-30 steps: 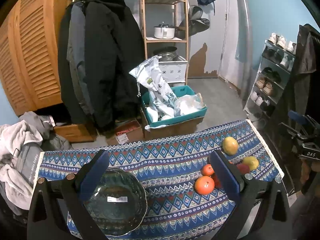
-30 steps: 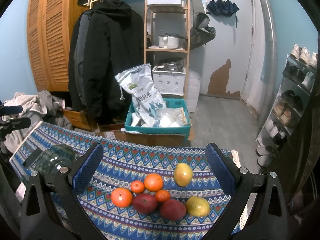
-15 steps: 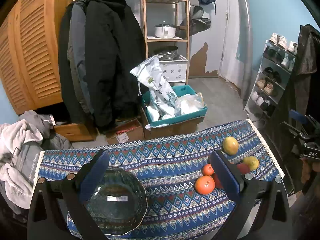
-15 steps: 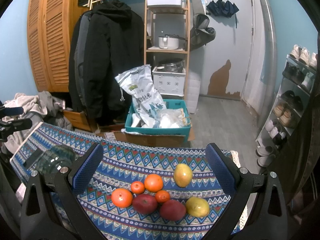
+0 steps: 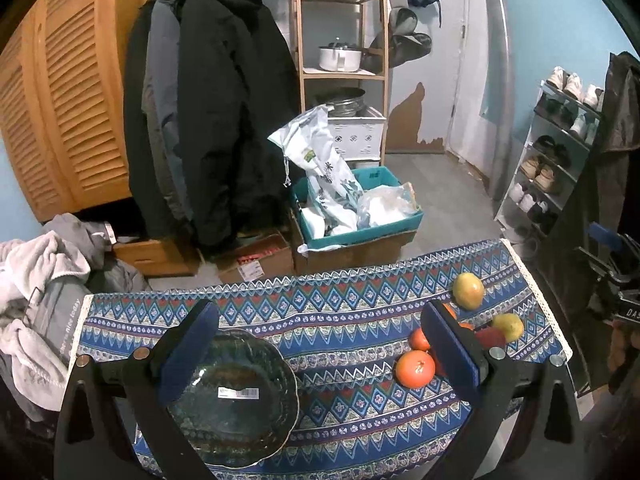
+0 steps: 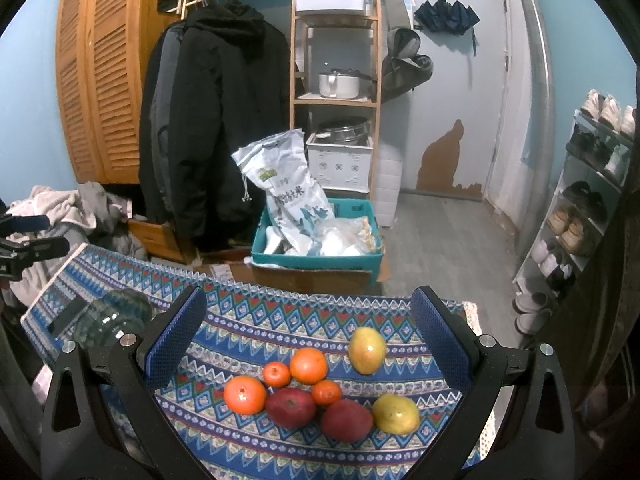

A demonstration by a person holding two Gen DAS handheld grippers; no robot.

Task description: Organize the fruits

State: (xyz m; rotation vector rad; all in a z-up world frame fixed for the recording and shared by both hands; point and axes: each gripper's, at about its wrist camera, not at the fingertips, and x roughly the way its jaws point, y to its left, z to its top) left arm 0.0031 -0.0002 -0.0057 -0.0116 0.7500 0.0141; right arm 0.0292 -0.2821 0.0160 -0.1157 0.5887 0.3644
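Observation:
A dark glass bowl [image 5: 234, 398] with a barcode sticker sits on the patterned tablecloth [image 5: 320, 312], under my open, empty left gripper [image 5: 318, 344]. The bowl also shows at the left of the right wrist view [image 6: 112, 316]. Several fruits lie in a cluster below my open, empty right gripper [image 6: 308, 340]: oranges [image 6: 245, 395] [image 6: 308, 365], small tangerines [image 6: 277, 373], two red apples [image 6: 291, 407] [image 6: 346, 420], and two yellow-green mangoes [image 6: 367, 349] [image 6: 396, 414]. In the left wrist view the fruits lie at the right [image 5: 415, 368], partly hidden by the right finger.
Beyond the table's far edge stand a teal crate [image 6: 318, 248] with bags on cardboard boxes, hanging black coats [image 5: 208, 120], a wooden shelf [image 6: 336, 60] and a shoe rack [image 6: 588, 200]. A laundry pile [image 5: 36, 280] lies at the left.
Both grippers have barely drifted; nothing has been taken hold of or moved.

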